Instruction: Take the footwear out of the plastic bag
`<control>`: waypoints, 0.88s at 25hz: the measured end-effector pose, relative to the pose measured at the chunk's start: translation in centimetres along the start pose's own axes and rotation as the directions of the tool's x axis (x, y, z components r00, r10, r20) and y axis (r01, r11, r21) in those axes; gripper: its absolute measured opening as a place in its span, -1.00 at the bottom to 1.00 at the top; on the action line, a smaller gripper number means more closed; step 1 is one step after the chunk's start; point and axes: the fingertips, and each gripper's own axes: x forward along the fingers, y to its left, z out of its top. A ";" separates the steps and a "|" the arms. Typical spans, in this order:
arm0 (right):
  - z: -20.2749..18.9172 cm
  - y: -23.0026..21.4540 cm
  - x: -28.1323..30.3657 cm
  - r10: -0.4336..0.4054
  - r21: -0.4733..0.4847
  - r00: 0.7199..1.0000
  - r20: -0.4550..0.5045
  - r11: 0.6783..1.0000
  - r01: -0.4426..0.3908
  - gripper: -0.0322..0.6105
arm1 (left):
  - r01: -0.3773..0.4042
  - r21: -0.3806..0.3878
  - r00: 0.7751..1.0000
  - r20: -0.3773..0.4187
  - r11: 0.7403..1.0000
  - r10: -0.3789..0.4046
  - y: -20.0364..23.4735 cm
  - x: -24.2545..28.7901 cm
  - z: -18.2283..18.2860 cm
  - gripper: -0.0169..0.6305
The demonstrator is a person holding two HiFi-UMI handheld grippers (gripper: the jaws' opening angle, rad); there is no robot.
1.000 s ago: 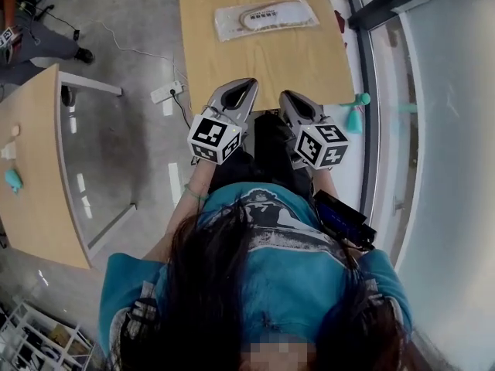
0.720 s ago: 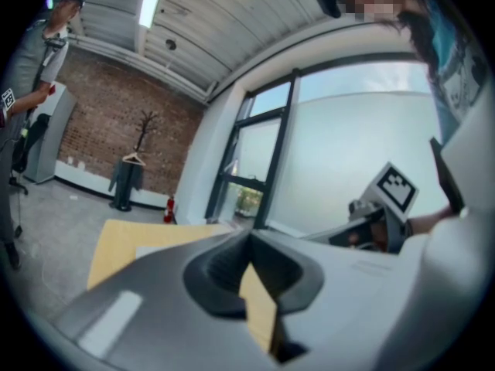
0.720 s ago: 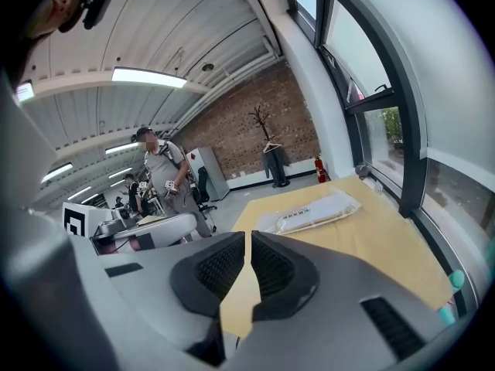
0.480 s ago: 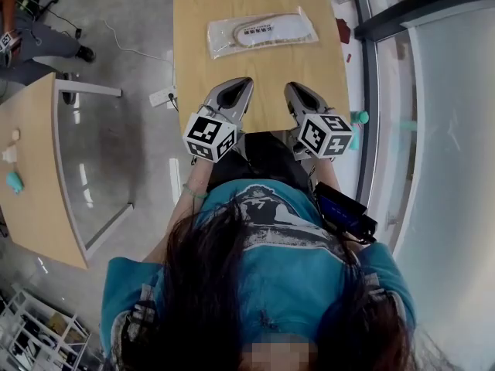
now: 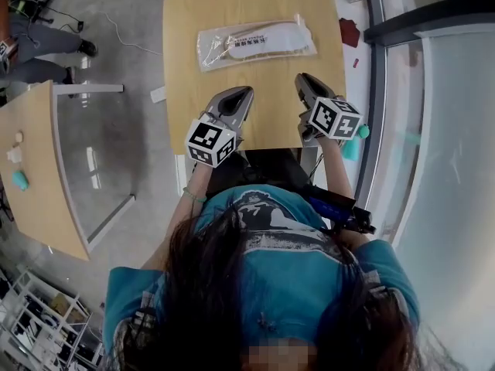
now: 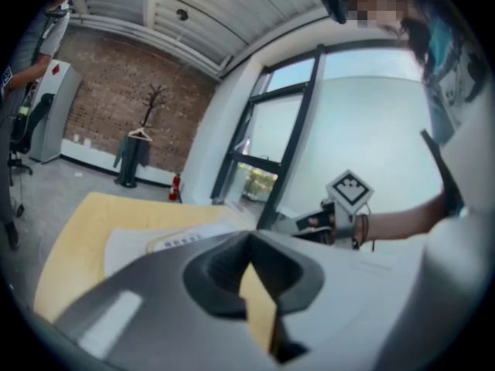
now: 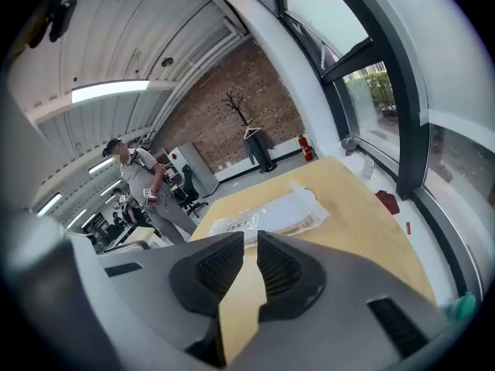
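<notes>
A clear plastic bag (image 5: 255, 41) with a pale flat shoe inside lies crosswise at the far end of the small wooden table (image 5: 186, 91). My left gripper (image 5: 246, 93) hovers over the table's near half, shut and empty, well short of the bag. My right gripper (image 5: 302, 78) is beside it on the right, a little closer to the bag, also shut with nothing held. The left gripper view shows the bag (image 6: 166, 239) just past the closed left gripper (image 6: 249, 238). In the right gripper view the bag (image 7: 271, 211) lies ahead of the right gripper (image 7: 249, 242).
A second wooden table (image 5: 31, 176) stands at the left with small items on it. A glass wall (image 5: 433, 130) with a dark frame runs along the right. Another person (image 7: 135, 180) stands farther back in the room. A power strip (image 5: 158, 93) lies on the floor.
Both grippers have moved forward from the table's near edge to over the tabletop, toward the bag. Both stayed shut. The bag has not moved.
</notes>
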 end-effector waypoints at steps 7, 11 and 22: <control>0.5 -7.7 4.8 0.007 0.202 0.998 -0.069 0.979 0.007 -0.37 | -0.070 -0.040 0.997 -0.034 0.997 0.069 2.1 2.5 -1.1 -0.94; 0.8 -10.4 7.0 0.034 0.391 0.998 -0.052 0.920 -0.011 -0.30 | -0.093 -0.056 0.995 -0.045 0.994 0.091 2.6 3.3 -1.4 -0.94; 0.7 -12.8 10.2 0.028 0.603 0.999 -0.046 0.797 0.006 -0.29 | -0.163 -0.070 0.986 -0.043 0.984 0.161 3.1 4.1 -1.2 -0.94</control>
